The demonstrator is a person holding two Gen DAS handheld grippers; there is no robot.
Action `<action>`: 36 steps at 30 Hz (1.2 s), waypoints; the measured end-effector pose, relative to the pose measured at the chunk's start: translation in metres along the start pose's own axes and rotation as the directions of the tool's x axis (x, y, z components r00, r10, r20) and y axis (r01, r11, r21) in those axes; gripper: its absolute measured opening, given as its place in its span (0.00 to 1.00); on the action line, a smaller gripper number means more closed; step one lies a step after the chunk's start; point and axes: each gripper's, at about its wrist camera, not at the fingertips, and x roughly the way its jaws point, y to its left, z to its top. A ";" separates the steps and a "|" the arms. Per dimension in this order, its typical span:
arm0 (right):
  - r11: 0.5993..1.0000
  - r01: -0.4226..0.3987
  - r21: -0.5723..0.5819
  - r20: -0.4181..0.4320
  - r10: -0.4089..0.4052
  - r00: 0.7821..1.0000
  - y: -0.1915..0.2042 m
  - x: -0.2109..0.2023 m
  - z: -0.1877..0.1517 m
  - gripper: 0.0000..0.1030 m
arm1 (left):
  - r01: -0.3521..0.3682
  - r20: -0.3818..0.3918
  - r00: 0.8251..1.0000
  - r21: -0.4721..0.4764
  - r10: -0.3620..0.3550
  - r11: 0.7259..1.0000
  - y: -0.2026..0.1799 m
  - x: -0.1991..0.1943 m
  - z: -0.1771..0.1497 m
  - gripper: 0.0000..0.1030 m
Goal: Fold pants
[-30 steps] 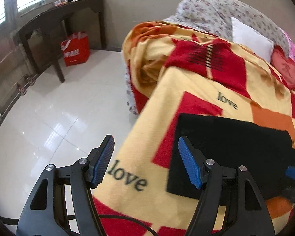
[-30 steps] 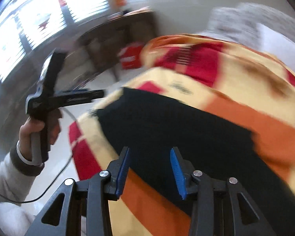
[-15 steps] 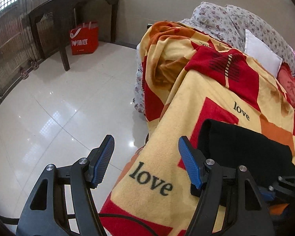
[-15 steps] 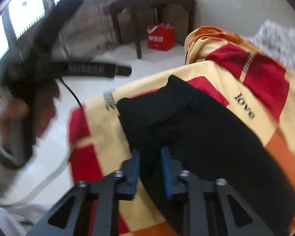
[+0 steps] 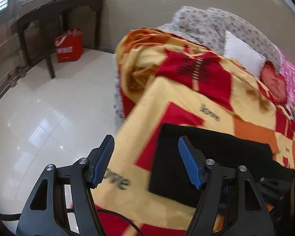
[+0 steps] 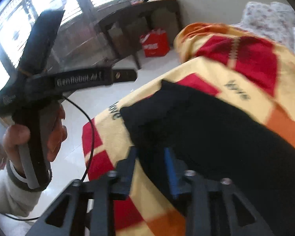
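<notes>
The black pants (image 5: 206,157) lie folded flat on a yellow, red and orange blanket (image 5: 186,98) spread over the bed, their near corner close to the blanket's edge.

The left gripper (image 5: 146,160) is spread wide with nothing between its blue pads. It hangs above the blanket's edge: its left finger (image 5: 103,162) shows over the white tiled floor (image 5: 49,108), while its right finger (image 5: 188,165) shows over the left border of the pants. Whether that finger touches the cloth cannot be told. Most of the pants extend ahead and to the right of this finger.

In the right wrist view, the right gripper (image 6: 150,169) stands partly parted over the near edge of the pants (image 6: 206,133). Black cloth fills the gap between its fingers, but blur hides whether the pads pinch it. The rest of the garment stretches ahead and to the right. To its left, a hand (image 6: 33,135) holds the left gripper's handle.
</notes>
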 end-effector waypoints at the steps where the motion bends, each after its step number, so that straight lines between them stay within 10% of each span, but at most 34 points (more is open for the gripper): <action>1: 1.000 0.016 0.015 0.015 -0.016 1.000 -0.008 -0.009 -0.002 0.31 | 0.012 0.001 1.000 0.015 -0.012 1.000 -0.008 -0.001 0.000 0.66; 10: 0.890 0.375 0.260 -0.017 -0.385 0.923 -0.102 -0.108 -0.080 0.31 | 0.156 -0.079 0.987 0.210 -0.142 0.965 -0.125 0.002 -0.021 0.66; 17: 0.776 0.416 0.473 0.016 -0.480 0.877 -0.146 -0.189 -0.154 0.31 | 0.266 -0.162 0.961 0.304 -0.225 0.915 -0.205 0.008 -0.046 0.66; 27: 0.602 0.394 0.695 -0.032 -0.522 0.852 -0.171 -0.270 -0.270 0.37 | 0.497 -0.373 0.852 0.356 -0.368 0.791 -0.331 0.026 -0.072 0.66; 36: 0.575 0.294 0.763 0.062 -0.518 0.853 -0.186 -0.276 -0.291 0.44 | 0.619 -0.510 0.770 0.455 -0.383 0.640 -0.448 0.045 -0.095 0.66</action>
